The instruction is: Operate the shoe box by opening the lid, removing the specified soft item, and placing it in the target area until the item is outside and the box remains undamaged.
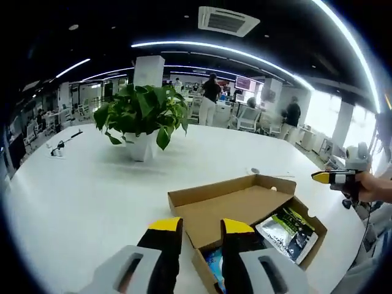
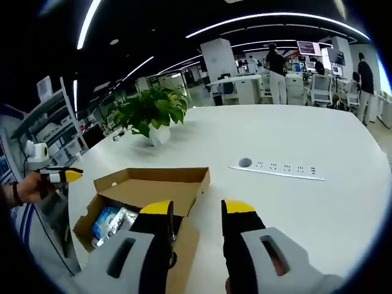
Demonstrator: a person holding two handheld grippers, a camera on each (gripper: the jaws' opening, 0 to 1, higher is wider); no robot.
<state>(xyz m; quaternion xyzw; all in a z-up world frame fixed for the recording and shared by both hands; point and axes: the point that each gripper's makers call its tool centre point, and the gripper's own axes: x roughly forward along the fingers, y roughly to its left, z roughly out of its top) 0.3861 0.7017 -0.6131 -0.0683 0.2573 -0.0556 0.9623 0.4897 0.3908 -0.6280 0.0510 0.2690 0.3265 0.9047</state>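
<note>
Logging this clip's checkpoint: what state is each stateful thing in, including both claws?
Box: open, lid folded back flat, on the table.
Blue packet: inside the box.
Dark packet: inside the box.
Left claw: open, empty, over the box's near edge.
Right claw: open, empty, beside the box.
Plant: upright in its white pot.

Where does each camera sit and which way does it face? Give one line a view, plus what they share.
Left gripper view: rides the left gripper, looking over the open box toward the plant; the right gripper and hand enter at right.
Right gripper view: rides the right gripper, facing the box from the opposite side; the left gripper enters at left.
Shared: box, plant, white table.
</note>
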